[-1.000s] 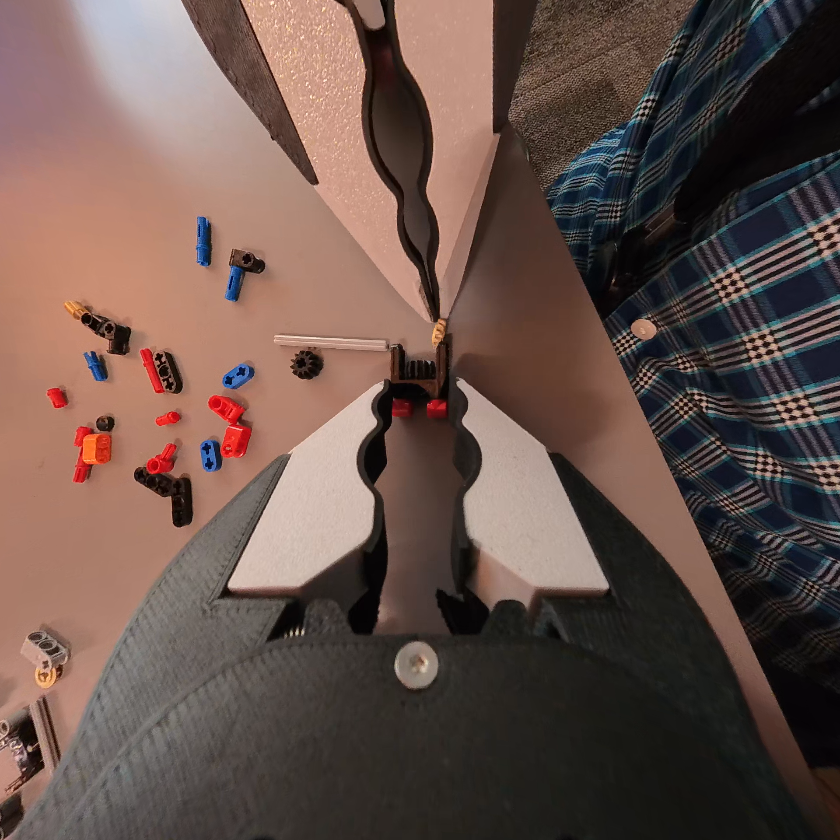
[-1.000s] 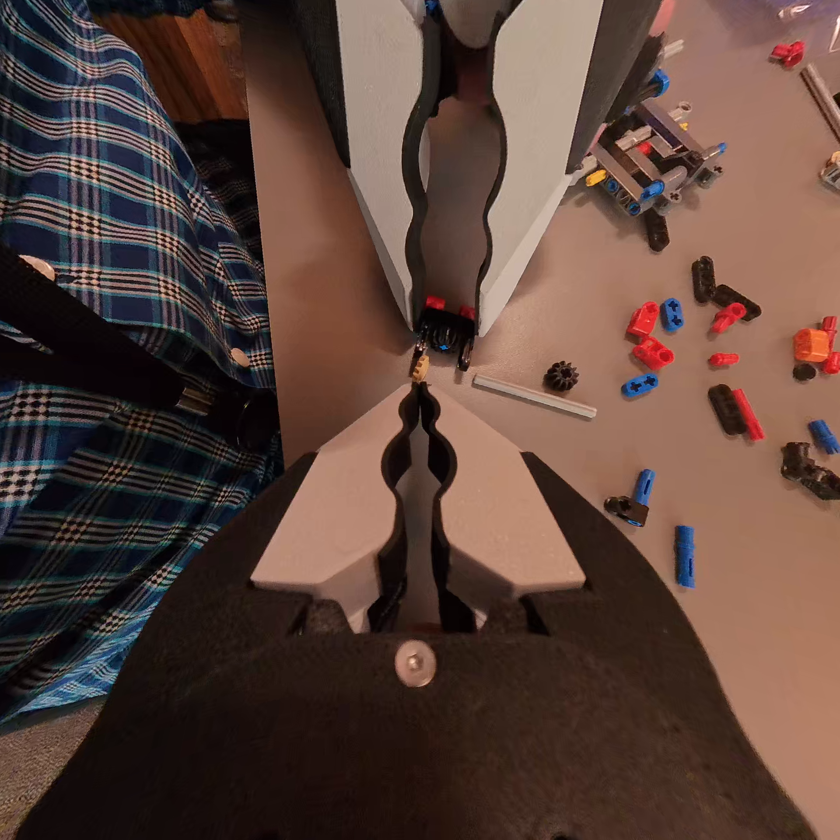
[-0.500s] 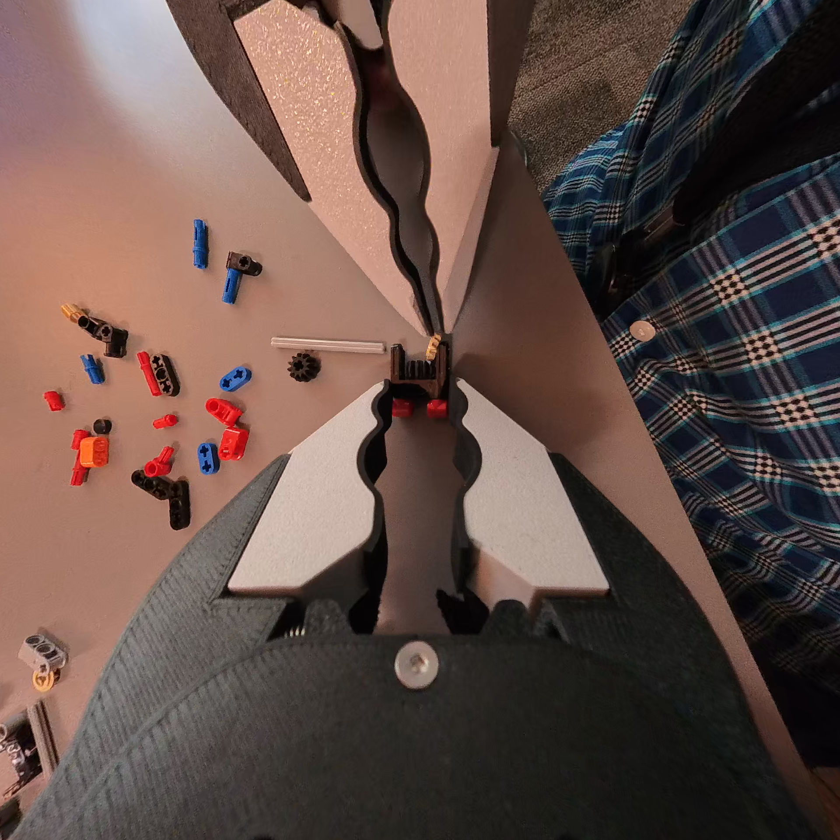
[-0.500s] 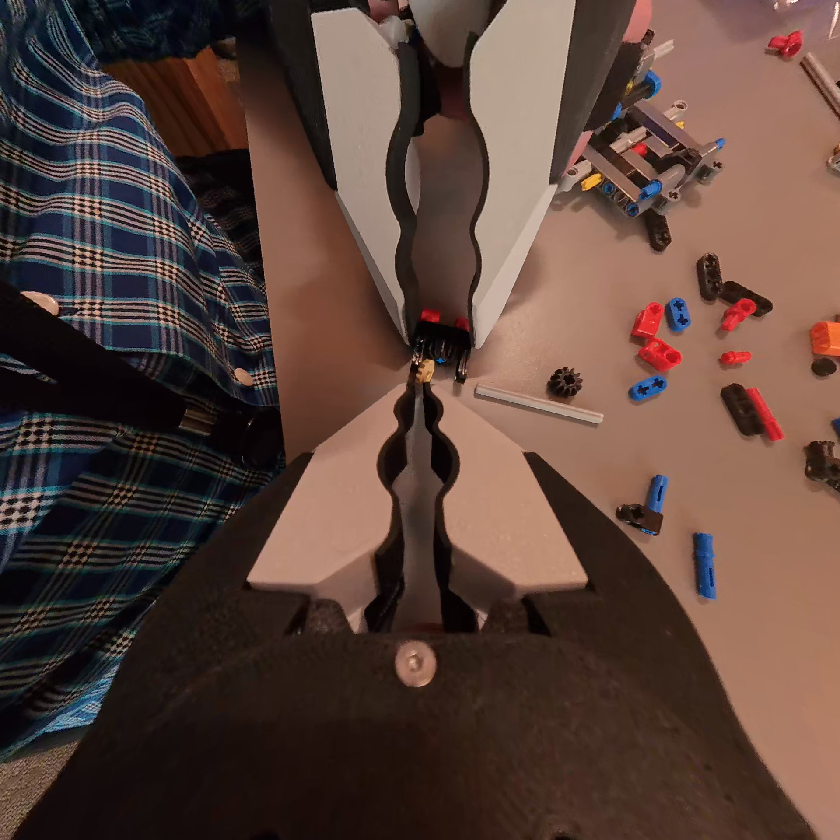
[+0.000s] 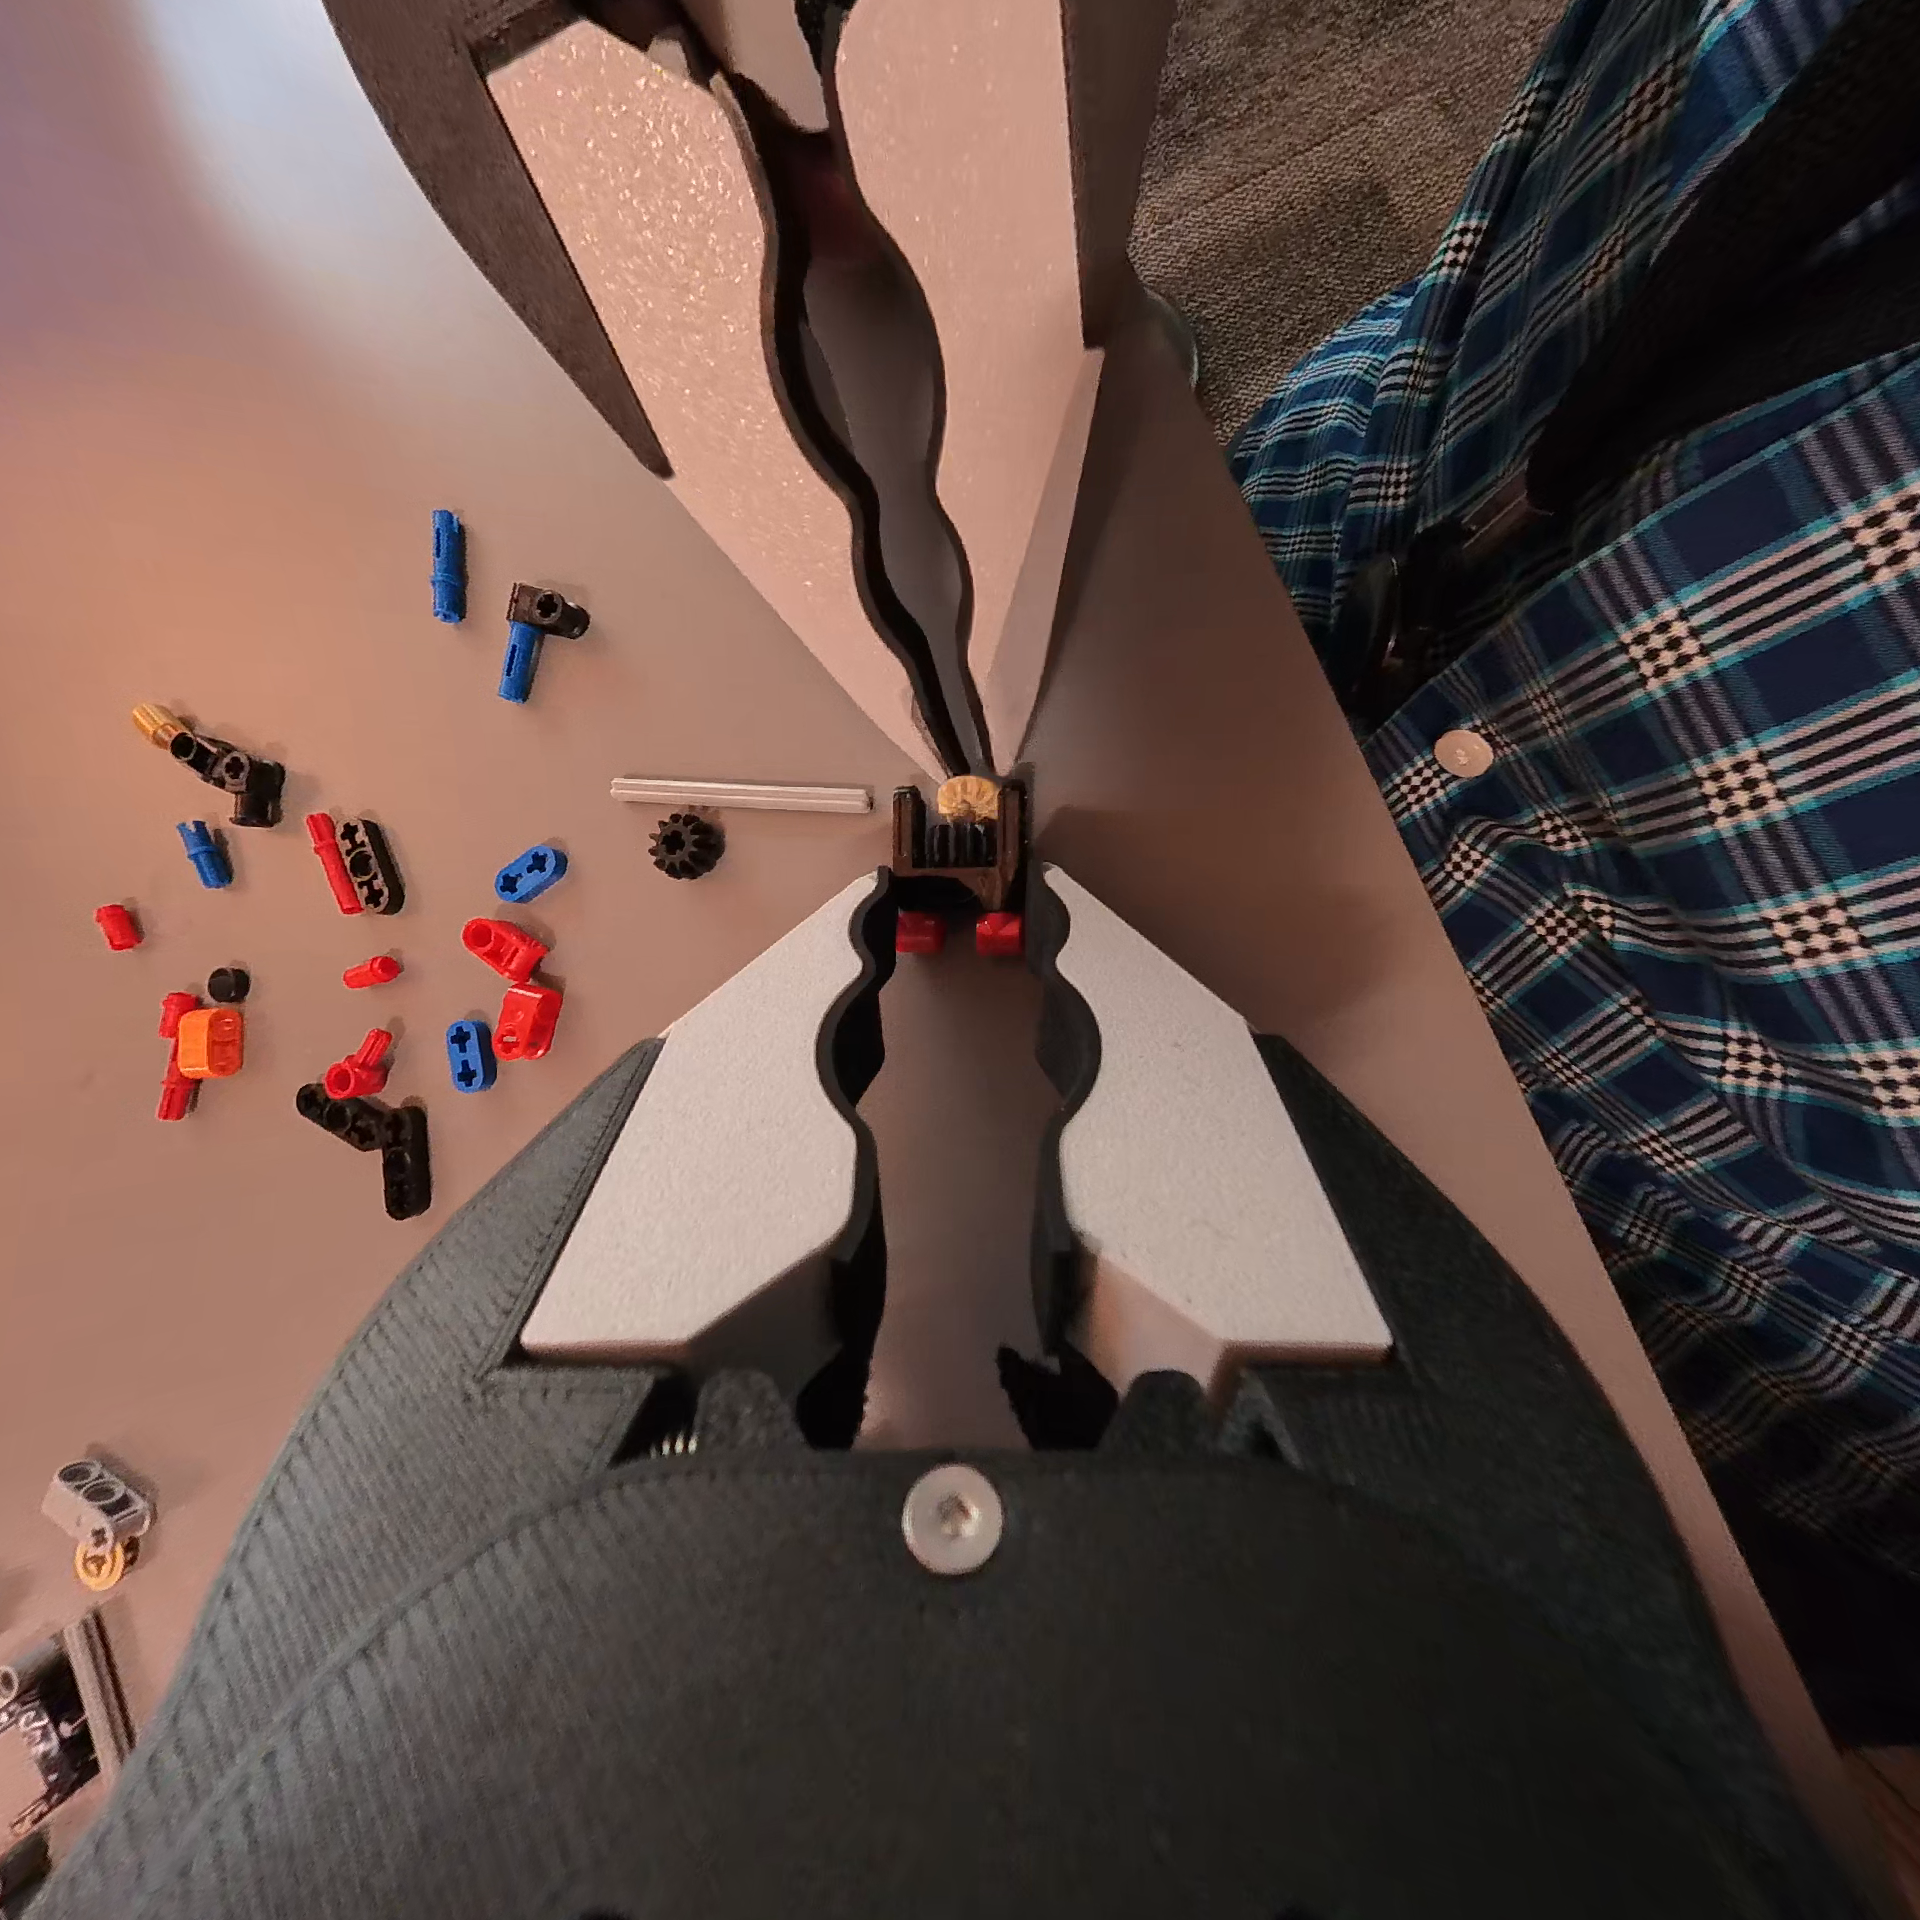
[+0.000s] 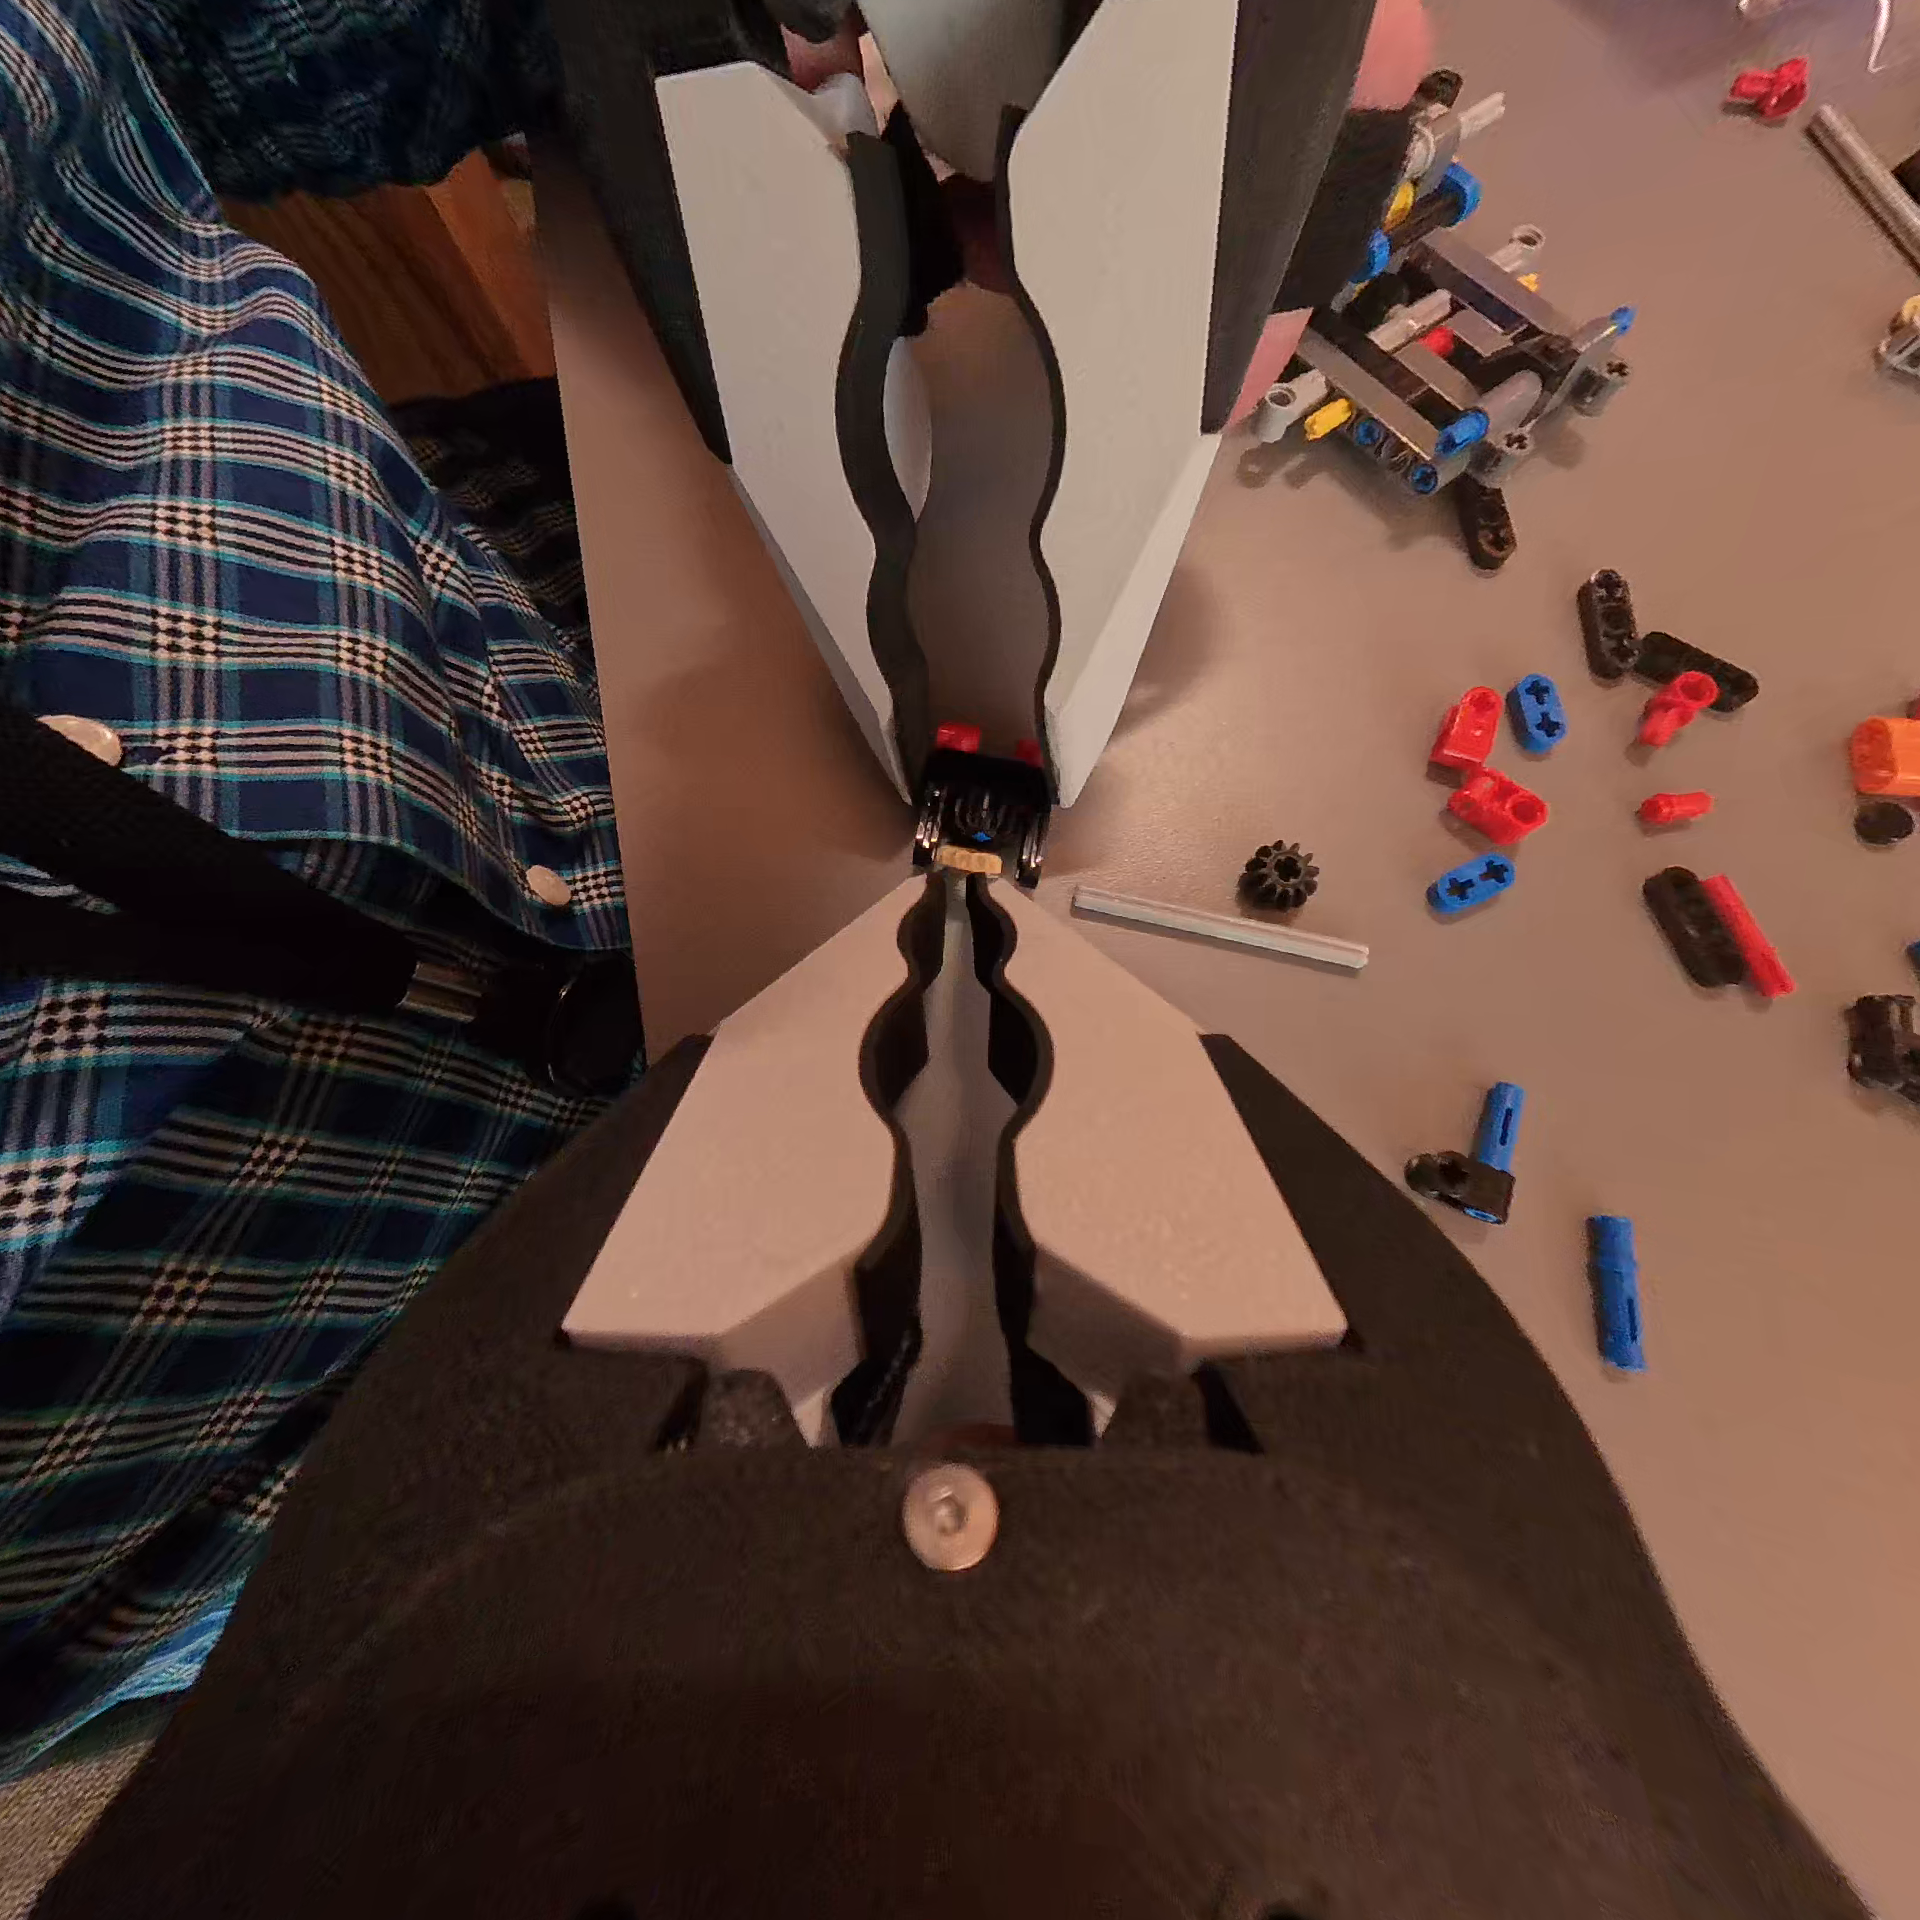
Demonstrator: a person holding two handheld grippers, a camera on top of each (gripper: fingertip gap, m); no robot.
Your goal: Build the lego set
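Observation:
My left gripper (image 5: 961,896) is shut on a small black frame piece (image 5: 961,847) with two red pins and a black gear inside it, held near the table's edge. My right gripper (image 6: 961,894) is shut on a small tan gear (image 6: 968,860) and holds it against the open end of the black frame piece (image 6: 982,805). The two grippers face each other tip to tip. In the left wrist view the tan gear (image 5: 966,798) sits between the frame's two arms, at the right gripper's tips (image 5: 961,753).
Loose red, blue and black lego parts (image 5: 353,935) lie spread on the table, with a black gear (image 5: 683,844) and a pale axle (image 5: 740,795) close by. A partly built lego model (image 6: 1444,364) stands behind the left gripper. A person in a plaid shirt (image 5: 1662,831) sits at the table edge. Less than 4 cm separates the two grippers' tips.
My right gripper has moved the tan gear forward and sideways, from beside the black frame's arm to between its two arms. My left gripper has held still.

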